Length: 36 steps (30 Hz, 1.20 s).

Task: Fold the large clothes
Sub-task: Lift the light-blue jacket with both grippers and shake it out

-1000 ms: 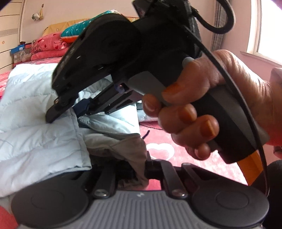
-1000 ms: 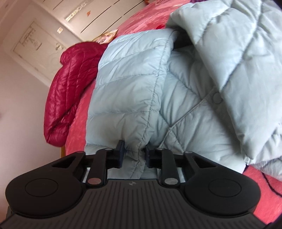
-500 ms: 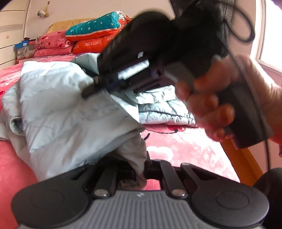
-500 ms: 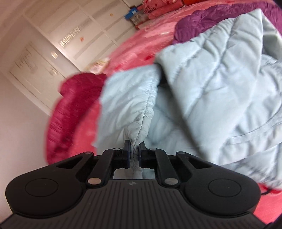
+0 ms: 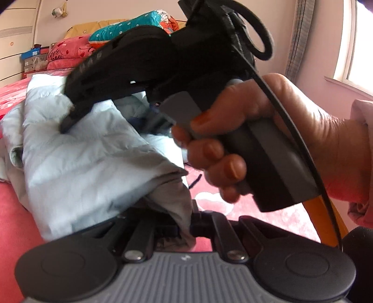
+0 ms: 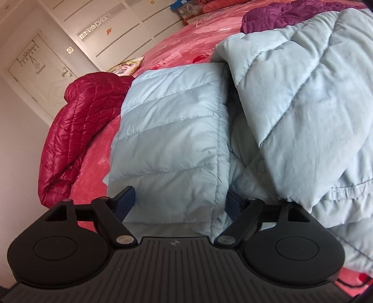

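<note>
Right claw (image 6: 179, 198): a second ago pinched on the cuffed edge of the pale blue jacket (image 6: 291, 98); its jaws have just been opening and now stand wide apart. The sleeve panel (image 6: 172, 139) lies between the blue pads (image 6: 127, 201) but they no longer press it. Panel has dropped flat, running toward 12 o'clock across the jacket's body.

Left claw (image 5: 184, 230): jaws together, clamped on a corner of the same jacket at 6 o'clock in its own view. Unchanged from before.

Jacket sits on the pink bed (image 6: 181, 53), partly bundled, its thick fold at 2 o'clock in the right view. A red jacket (image 6: 77, 130) lies at 9 o'clock, a purple one (image 6: 268, 16) at 1 o'clock.

Reading: one fold laid and released; right hand (image 5: 279, 139) free to re-grip. Bundle looks uneven, more folds likely needed.
</note>
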Available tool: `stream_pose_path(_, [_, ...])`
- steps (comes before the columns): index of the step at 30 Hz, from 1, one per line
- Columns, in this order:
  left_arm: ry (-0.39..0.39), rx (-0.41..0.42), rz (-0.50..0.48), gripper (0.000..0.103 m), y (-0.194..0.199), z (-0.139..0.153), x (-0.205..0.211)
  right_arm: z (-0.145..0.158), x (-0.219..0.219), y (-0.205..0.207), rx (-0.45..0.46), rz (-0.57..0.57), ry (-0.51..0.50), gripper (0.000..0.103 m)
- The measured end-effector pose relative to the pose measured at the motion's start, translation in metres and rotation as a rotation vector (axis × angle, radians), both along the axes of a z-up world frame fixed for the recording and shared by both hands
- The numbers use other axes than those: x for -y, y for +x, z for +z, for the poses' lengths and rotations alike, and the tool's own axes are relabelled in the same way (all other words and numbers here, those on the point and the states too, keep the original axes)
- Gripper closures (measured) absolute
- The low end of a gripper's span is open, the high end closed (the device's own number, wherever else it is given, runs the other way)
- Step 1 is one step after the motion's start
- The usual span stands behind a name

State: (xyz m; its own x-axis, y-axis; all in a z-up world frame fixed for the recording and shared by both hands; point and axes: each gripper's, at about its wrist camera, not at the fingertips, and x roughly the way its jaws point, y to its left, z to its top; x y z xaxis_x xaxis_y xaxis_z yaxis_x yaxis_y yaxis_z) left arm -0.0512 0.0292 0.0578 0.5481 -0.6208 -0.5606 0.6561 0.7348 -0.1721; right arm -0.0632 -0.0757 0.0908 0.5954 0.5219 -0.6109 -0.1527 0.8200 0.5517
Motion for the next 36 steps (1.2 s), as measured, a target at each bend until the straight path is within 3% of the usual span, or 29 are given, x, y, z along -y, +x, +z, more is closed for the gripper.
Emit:
stream_pose_path(1, [0.001, 0.002, 0.002, 0.098, -0.001, 0.0, 0.001, -0.001, 0.0, 0.001, 0.007, 0.001, 0.004, 0.042])
stream_pose_path(2, [0.003, 0.005, 0.005, 0.098, -0.002, 0.0, 0.001, -0.001, -0.001, 0.002, 0.004, -0.004, 0.008, 0.056])
stream_pose_path(3, [0.005, 0.007, 0.007, 0.098, -0.003, 0.001, 0.001, -0.001, -0.001, 0.001, 0.003, -0.012, 0.019, 0.06])
stream_pose_path(5, [0.002, 0.003, 0.018, 0.098, -0.003, 0.0, 0.001, 0.005, -0.002, -0.003, 0.016, -0.015, 0.053, 0.079])
stream_pose_path(7, [-0.002, -0.004, 0.038, 0.099, -0.003, 0.001, 0.0, 0.014, 0.002, -0.013, 0.033, -0.029, 0.102, 0.086])
stream_pose_path(10, [-0.003, -0.001, 0.072, 0.099, -0.005, 0.004, -0.002, 0.036, 0.011, -0.029, 0.094, -0.071, 0.171, 0.089])
stream_pose_path(16, [0.004, -0.011, 0.179, 0.099, -0.007, 0.009, -0.016, 0.111, 0.045, -0.075, 0.316, -0.187, 0.263, 0.09])
stream_pose_path(25, [-0.032, -0.035, 0.408, 0.099, 0.005, 0.02, -0.043, 0.21, 0.098, -0.178, 0.646, -0.465, 0.146, 0.09])
stream_pose_path(31, [-0.068, -0.022, 0.579, 0.099, 0.012, 0.037, -0.068, 0.235, 0.127, -0.252, 0.781, -0.617, 0.115, 0.09])
stream_pose_path(36, [-0.133, 0.011, 0.712, 0.1, 0.013, 0.061, -0.094, 0.255, 0.126, -0.294, 0.888, -0.659, 0.051, 0.09])
